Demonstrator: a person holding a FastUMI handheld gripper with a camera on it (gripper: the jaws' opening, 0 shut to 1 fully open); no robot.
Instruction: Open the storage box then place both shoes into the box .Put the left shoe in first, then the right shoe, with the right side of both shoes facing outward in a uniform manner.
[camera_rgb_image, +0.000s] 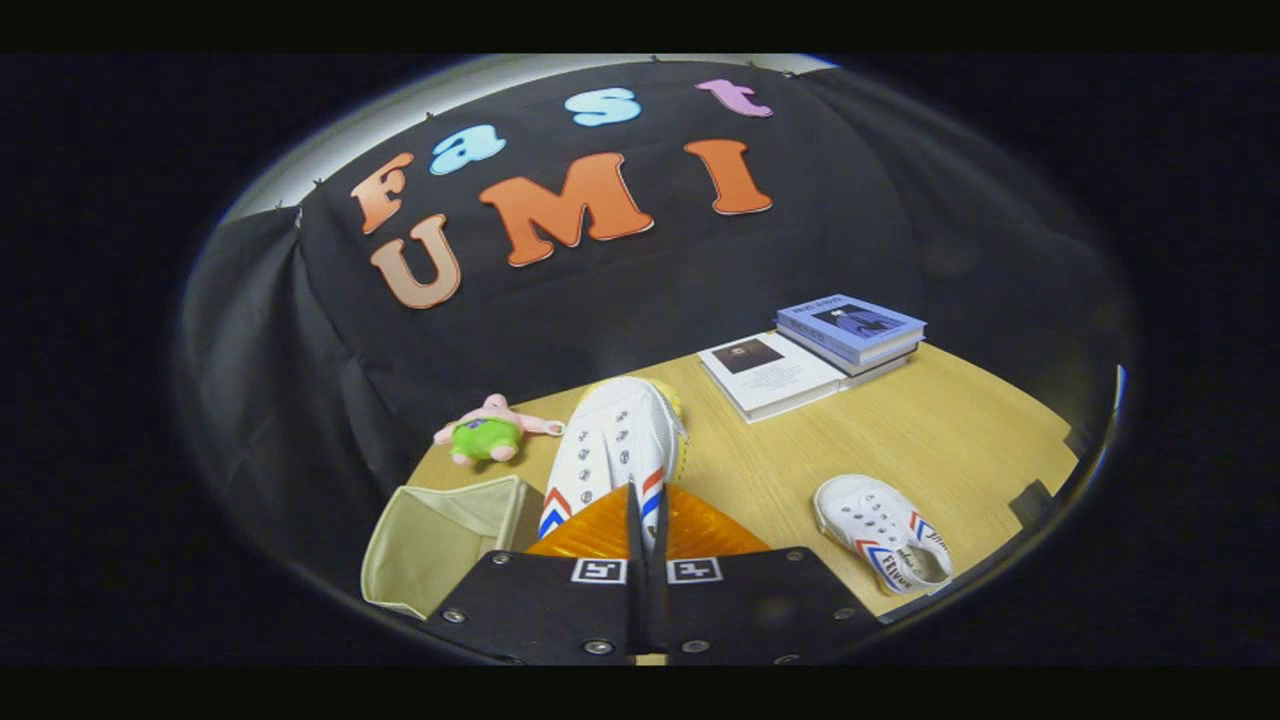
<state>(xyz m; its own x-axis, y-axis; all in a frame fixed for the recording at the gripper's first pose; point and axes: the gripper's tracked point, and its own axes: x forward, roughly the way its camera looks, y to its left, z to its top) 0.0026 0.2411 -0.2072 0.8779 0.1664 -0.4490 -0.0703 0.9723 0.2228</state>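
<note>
Storage box (440, 540) stood open on the wooden table (960, 440), just left of my gripper (640, 520). Behind the table hung the black cloth wall. Two books (815, 350) lay far ahead on the right, one stacked partly on the other. My fingers were nearly closed and held one white shoe (615, 450), toe pointing away. The other white shoe (885, 535) lay on the table to the right. A small pink plush toy (490, 430) lay beyond the box.

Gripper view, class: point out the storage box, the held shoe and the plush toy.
Box (432, 545): gripper view, inner wall.
Held shoe (612, 440): gripper view, laced top, gripped by the tool (641, 520).
Plush toy (487, 438): gripper view, green middle.
</note>
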